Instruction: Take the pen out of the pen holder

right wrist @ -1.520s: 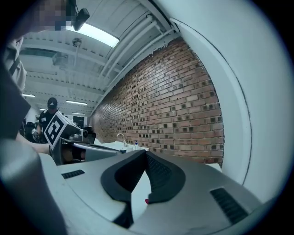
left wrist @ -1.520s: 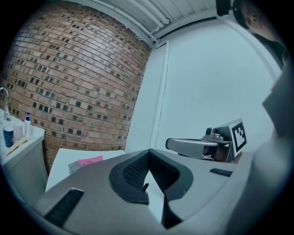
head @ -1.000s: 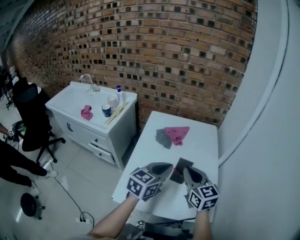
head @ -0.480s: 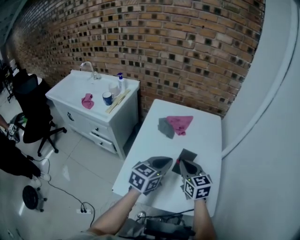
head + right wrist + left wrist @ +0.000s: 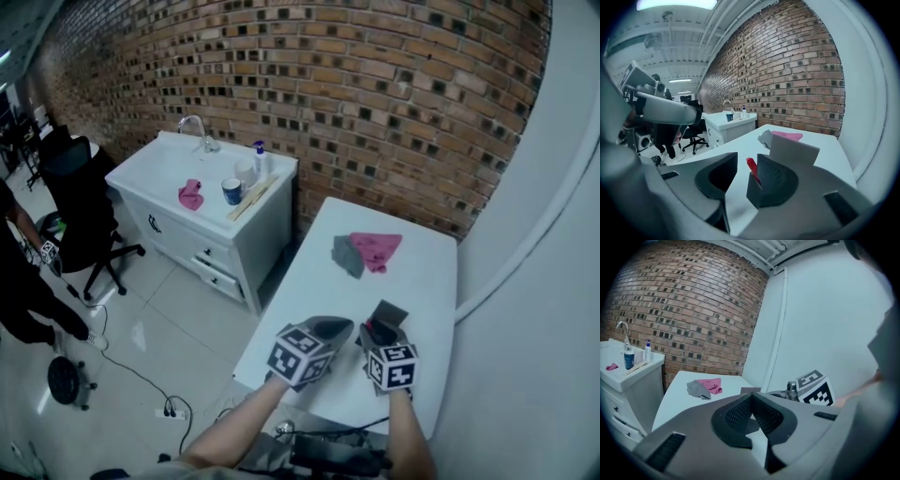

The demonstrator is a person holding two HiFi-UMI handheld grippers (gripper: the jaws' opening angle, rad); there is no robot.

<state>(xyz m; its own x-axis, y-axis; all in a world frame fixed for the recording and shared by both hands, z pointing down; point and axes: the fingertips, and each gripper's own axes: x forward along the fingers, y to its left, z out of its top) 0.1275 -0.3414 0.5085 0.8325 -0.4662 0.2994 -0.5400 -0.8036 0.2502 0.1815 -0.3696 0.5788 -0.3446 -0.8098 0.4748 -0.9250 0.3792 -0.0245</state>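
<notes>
White table (image 5: 412,272): our right gripper (image 5: 747,158) is opening its jaws round the red pen (image 5: 753,169), left gripper (image 5: 751,395) clenched empty. A skewed pinch could topple the pen holder (image 5: 388,313).

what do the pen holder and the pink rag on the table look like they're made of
Pen holder: probably matte grey plastic or stiff board; it has flat, sharp-edged panels with no shine. Pink rag: soft fabric, it seems; it lies crumpled in folds.

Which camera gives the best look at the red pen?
The right gripper view: the red pen pokes from its dark pen holder, close up. The head view shows at most a red speck; the left gripper view, nothing.
</notes>
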